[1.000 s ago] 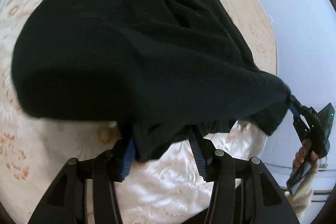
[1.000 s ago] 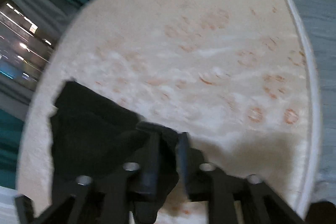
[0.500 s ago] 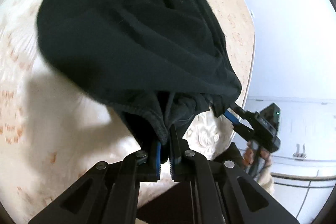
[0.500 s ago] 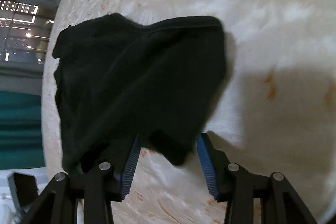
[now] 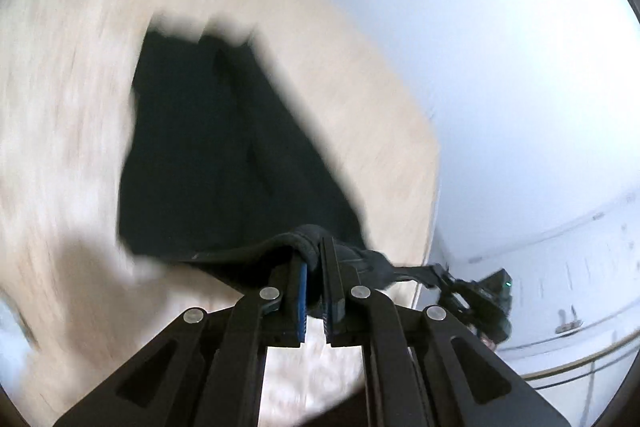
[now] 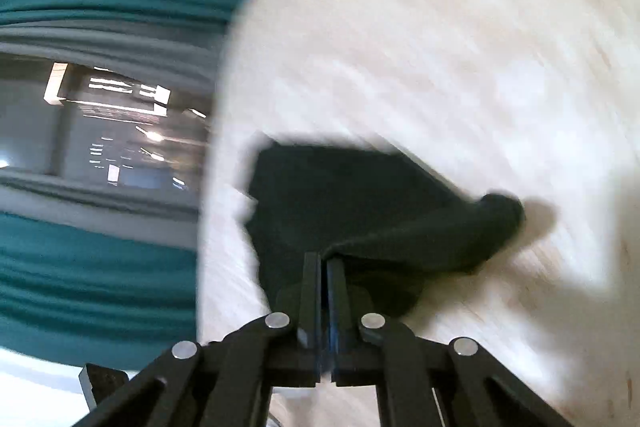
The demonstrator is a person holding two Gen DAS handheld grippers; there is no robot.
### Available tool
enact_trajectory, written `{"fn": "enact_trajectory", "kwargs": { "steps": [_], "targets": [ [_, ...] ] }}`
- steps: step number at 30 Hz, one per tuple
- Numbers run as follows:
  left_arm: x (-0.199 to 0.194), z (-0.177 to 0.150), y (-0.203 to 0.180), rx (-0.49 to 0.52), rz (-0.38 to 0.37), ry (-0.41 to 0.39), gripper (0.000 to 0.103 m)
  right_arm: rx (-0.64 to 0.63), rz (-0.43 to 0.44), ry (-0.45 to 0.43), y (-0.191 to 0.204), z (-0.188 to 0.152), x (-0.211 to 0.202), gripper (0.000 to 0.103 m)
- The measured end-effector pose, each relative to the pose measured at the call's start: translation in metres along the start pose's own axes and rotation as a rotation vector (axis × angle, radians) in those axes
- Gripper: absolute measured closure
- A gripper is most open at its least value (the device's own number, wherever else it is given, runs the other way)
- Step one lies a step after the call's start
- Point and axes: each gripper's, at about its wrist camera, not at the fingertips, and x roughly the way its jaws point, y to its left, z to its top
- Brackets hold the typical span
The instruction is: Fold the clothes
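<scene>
Both tongs are clamped on one edge of the black garment [image 5: 224, 163]. The left tongs [image 5: 314, 267] and right tongs [image 6: 324, 267] hold it above the cream bed [image 5: 60, 107].

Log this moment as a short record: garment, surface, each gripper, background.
garment: black garment, partly lifted off the surface, its near edge stretched between both grippers
surface: pale patterned bedcover
left gripper: shut on the garment's edge
right gripper: shut on the garment's edge
background: teal curtain, white wall
image quality: heavy motion blur
</scene>
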Motion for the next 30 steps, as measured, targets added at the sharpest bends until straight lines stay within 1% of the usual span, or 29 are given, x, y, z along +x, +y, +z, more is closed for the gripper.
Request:
{"fn": "enact_trajectory", "kwargs": {
  "steps": [2,4,6,8,9,11,12,13,15,17,19,20,21,23,24,27,28,30],
  "targets": [
    [-0.03,0.028,-0.026,0.05,-0.013,-0.074,0.098,-0.076,0.058,-0.05,0.046,0.019,-0.011,0.101],
    [-0.06,0.05,-0.052,0.098,-0.018,-0.143,0.098,-0.14,0.112,-0.086,0.086,0.027,-0.021,0.101],
    [-0.1,0.067,-0.067,0.133,-0.04,-0.199,0.098,-0.205,0.166,-0.122,0.126,0.034,-0.032,0.101],
    [-0.13,0.078,-0.082,0.152,-0.063,-0.241,0.098,-0.259,0.202,-0.158,0.16,0.04,-0.044,0.101],
    [-0.147,0.083,-0.09,0.17,-0.058,-0.274,0.098,-0.282,0.213,-0.179,0.175,0.042,-0.052,0.101],
    [-0.18,0.092,-0.109,0.211,-0.039,-0.346,0.098,-0.346,0.238,-0.248,0.208,0.044,-0.076,0.103],
    [-0.192,0.094,-0.117,0.229,-0.047,-0.362,0.098,-0.378,0.251,-0.281,0.224,0.045,-0.088,0.103],
    [-0.203,0.096,-0.123,0.246,-0.059,-0.371,0.098,-0.41,0.261,-0.295,0.238,0.044,-0.099,0.103],
    [-0.221,0.1,-0.139,0.274,-0.019,-0.38,0.098,-0.496,0.189,-0.301,0.263,0.035,-0.107,0.103],
    [-0.225,0.095,-0.151,0.296,0.077,-0.376,0.098,-0.581,0.114,-0.303,0.286,0.025,-0.114,0.103],
    [-0.214,0.09,-0.142,0.26,0.081,-0.315,0.098,-0.635,-0.01,-0.237,0.28,0.007,-0.096,0.103],
    [-0.208,0.088,-0.136,0.24,0.077,-0.281,0.098,-0.642,-0.039,-0.205,0.27,0.0,-0.086,0.103],
    [-0.202,0.084,-0.126,0.203,0.056,-0.239,0.098,-0.646,-0.066,-0.174,0.259,-0.008,-0.077,0.103],
    [-0.193,0.074,-0.105,0.141,0.014,-0.165,0.098,-0.597,-0.095,-0.12,0.226,-0.02,-0.063,0.103],
    [-0.195,0.071,-0.097,0.129,0.009,-0.152,0.098,-0.576,-0.091,-0.1,0.211,-0.026,-0.06,0.103],
    [-0.201,0.069,-0.091,0.125,0.01,-0.18,0.098,-0.514,-0.058,-0.144,0.189,-0.026,-0.072,0.103],
    [-0.209,0.067,-0.092,0.126,0.005,-0.194,0.098,-0.493,-0.048,-0.159,0.182,-0.026,-0.076,0.103],
    [-0.214,0.064,-0.097,0.138,0.039,-0.215,0.098,-0.477,-0.031,-0.179,0.176,-0.025,-0.083,0.103]
  ]
}}
